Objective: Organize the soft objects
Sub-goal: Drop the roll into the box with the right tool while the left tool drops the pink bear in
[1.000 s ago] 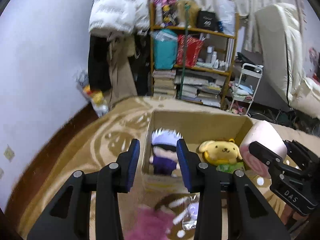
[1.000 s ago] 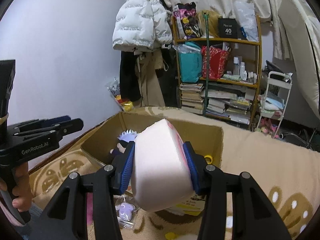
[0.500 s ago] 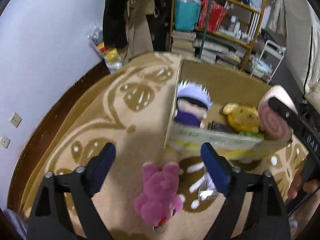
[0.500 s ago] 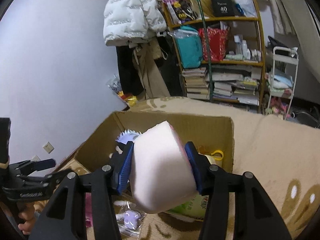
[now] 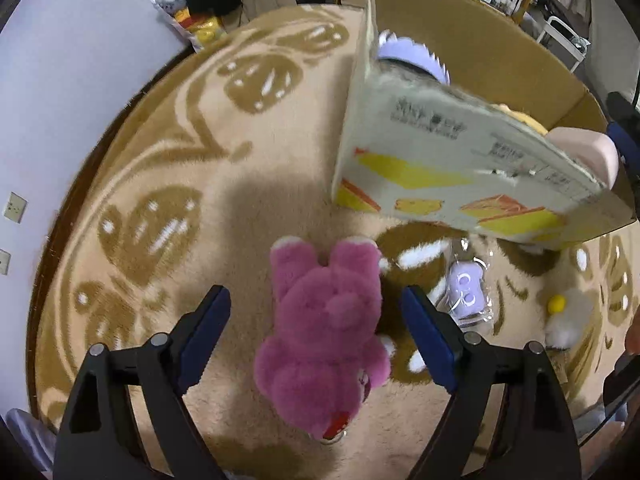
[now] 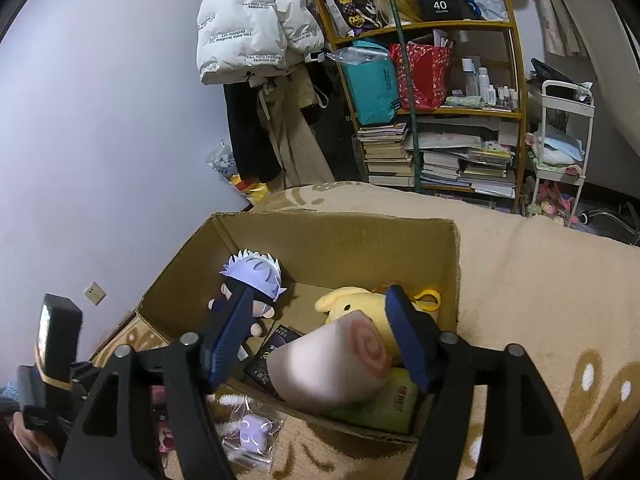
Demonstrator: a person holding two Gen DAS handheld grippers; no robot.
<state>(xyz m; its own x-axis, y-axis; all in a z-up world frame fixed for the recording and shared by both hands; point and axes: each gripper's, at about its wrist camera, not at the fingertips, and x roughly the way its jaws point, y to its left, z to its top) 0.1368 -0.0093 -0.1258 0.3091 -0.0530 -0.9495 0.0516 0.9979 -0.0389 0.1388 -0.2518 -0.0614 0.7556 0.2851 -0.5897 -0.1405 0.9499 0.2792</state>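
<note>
My left gripper point(image 5: 316, 336) is open, its blue pads on either side of a pink plush bear point(image 5: 326, 330) lying on the beige rug, not touching it. My right gripper point(image 6: 320, 336) is open above the cardboard box point(image 6: 332, 236). The pink swirl cushion point(image 6: 332, 364) sits loose between and below its fingers, in the box's near side; it also shows in the left wrist view point(image 5: 588, 148). In the box are a white-haired doll point(image 6: 252, 284) and a yellow dog plush point(image 6: 356, 304). The box also shows in the left wrist view point(image 5: 460, 160).
A bagged purple toy point(image 5: 464, 288) and a white-and-yellow fluffy toy point(image 5: 564, 316) lie on the rug in front of the box. A bookshelf point(image 6: 436, 112), hanging coats point(image 6: 256, 32) and a white cart point(image 6: 560, 144) stand behind. The wall point(image 6: 100, 120) is at left.
My left gripper opened wide and dropped down over the pink bear. My right gripper opened and let go of the pink swirl cushion, which now lies in the box.
</note>
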